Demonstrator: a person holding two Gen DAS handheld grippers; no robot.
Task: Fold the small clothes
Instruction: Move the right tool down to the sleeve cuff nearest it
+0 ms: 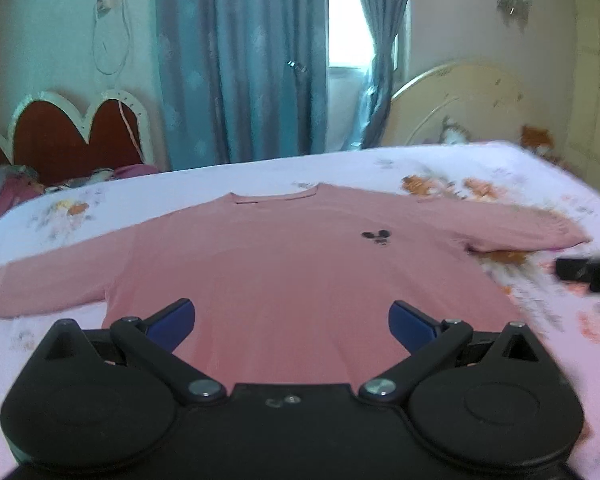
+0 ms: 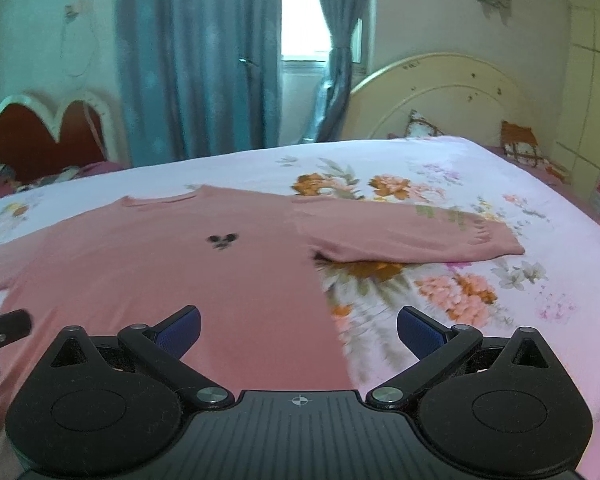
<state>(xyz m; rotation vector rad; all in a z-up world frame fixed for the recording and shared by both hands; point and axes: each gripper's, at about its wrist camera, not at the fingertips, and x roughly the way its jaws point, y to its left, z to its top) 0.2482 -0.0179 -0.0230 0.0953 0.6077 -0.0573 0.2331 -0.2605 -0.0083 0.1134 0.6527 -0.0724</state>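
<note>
Both hand-held grippers (image 1: 292,322) (image 2: 299,326) wide above shirt (image 1: 284,264)

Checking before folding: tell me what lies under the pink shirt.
The pink shirt lies flat on the floral bedsheet, flowers showing beside its sleeve. Whatever lies beneath the fabric is covered.

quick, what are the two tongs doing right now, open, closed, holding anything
Left tongs: open, holding nothing, above the pink shirt.
Right tongs: open, holding nothing, over the shirt's edge.
</note>
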